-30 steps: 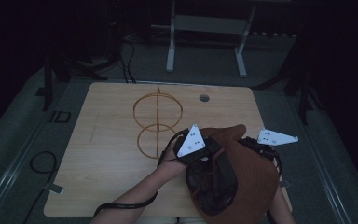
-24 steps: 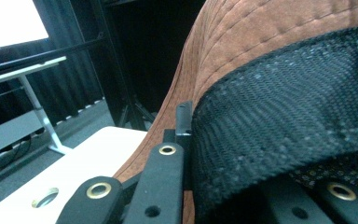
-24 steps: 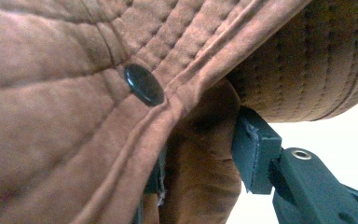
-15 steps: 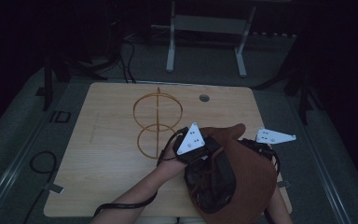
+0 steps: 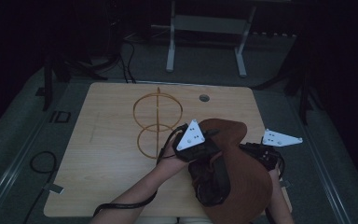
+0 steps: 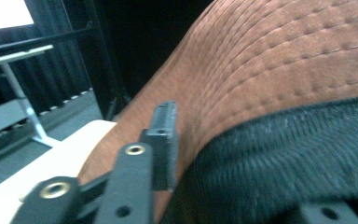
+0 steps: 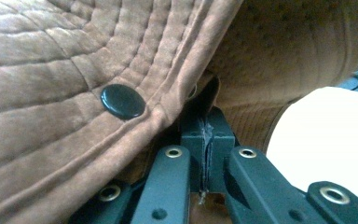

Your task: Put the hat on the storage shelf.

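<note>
Work in hand: a brown suede cap with stitched rows and a black inner lining (image 5: 242, 172) is being handled between both grippers over the near right part of the light wooden desk (image 5: 102, 163).
Right gripper (image 7: 206, 140): jaws have just closed, pressed together on a fold of the cap's edge, below its black top button (image 7: 122, 101).
Left gripper (image 6: 168, 135): jaws have just been opening; they stand parted at the cap's brim, where suede meets lining, and the pads no longer seem to press.
Done: cap lifted, one edge pinched.
Left: by my judgement, moving it to the gold wire stand of two rings on a rod (image 5: 157, 122), which is bare.
</note>
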`<state>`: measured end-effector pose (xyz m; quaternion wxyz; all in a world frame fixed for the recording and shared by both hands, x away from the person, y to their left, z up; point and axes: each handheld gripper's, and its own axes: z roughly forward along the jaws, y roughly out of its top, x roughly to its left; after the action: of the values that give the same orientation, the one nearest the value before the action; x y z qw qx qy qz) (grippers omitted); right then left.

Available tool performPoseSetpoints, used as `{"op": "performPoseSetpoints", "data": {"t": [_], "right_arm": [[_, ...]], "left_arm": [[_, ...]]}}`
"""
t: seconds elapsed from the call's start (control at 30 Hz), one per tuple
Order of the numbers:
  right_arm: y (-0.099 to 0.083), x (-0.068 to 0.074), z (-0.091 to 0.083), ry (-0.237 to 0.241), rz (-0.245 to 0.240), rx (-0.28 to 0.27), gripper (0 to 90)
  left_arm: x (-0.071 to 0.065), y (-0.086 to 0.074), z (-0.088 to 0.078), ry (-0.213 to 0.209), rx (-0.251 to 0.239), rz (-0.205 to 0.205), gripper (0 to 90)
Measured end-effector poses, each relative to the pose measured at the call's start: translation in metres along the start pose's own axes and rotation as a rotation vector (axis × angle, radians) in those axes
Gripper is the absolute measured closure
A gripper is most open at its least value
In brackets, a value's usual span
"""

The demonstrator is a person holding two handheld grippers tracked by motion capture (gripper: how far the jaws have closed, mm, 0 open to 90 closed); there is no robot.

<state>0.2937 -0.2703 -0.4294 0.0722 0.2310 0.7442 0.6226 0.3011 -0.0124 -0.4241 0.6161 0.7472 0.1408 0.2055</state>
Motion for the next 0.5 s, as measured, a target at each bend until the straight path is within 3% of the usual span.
{"op": "performPoseSetpoints", "data": {"t": [0.3, 0.5], "right_arm": [[0.014, -0.001, -0.014, -0.03, -0.005, -0.066, 89.0], [0.022, -0.006, -0.019, -0.054, 0.003, -0.078, 89.0]], "left_arm": [[0.008, -0.001, -0.014, 0.068, 0.013, -0.028, 40.8], [0.015, -0.009, -0.03, 0.084, 0.028, -0.055, 33.8]]}}
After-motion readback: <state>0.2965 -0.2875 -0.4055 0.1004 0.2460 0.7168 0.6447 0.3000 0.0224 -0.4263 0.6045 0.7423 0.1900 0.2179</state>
